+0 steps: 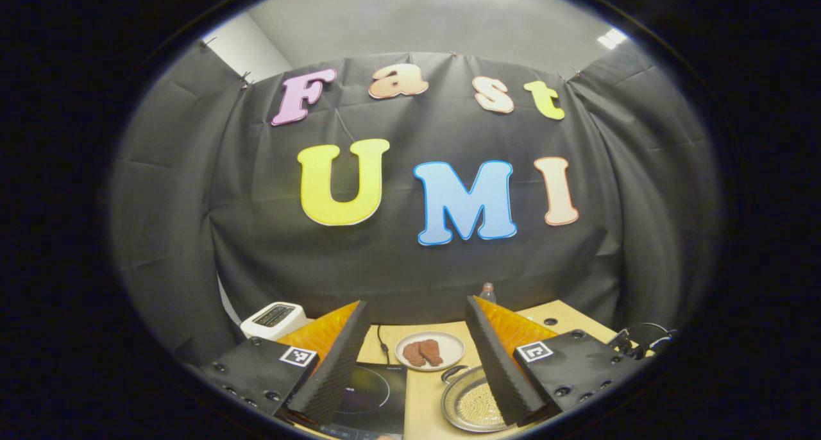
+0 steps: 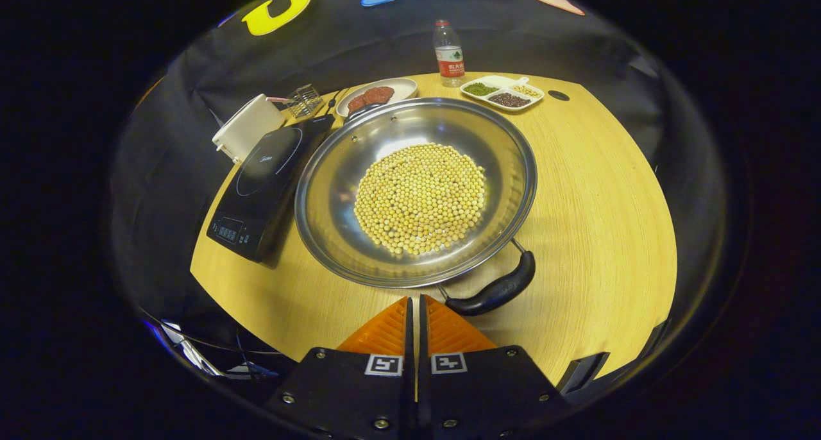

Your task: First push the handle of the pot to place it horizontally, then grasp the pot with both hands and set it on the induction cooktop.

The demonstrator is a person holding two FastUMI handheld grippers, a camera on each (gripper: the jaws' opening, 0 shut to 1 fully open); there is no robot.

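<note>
A wide steel pot (image 2: 333, 190) full of pale yellow beans (image 2: 420, 196) rests on the wooden table (image 2: 596, 209). Its near black handle (image 2: 495, 292) sits at the lower right of the rim; a second handle (image 2: 362, 111) shows at the far rim. The black induction cooktop (image 2: 263, 190) lies directly left of the pot. My right gripper (image 2: 414, 302) is shut and empty, its tips just in front of the pot's near rim, left of the near handle. In the left gripper view my left gripper (image 1: 417, 356) hangs open above the table, with the pot (image 1: 465, 405) and cooktop (image 1: 369, 395) below it.
A plate of brown meat pieces (image 2: 375, 93), a water bottle (image 2: 448, 52) and a divided dish of grains (image 2: 503, 93) stand at the table's far side. A white box appliance (image 2: 247, 126) and a small wire rack (image 2: 303, 100) sit beyond the cooktop. Bare table lies right of the pot.
</note>
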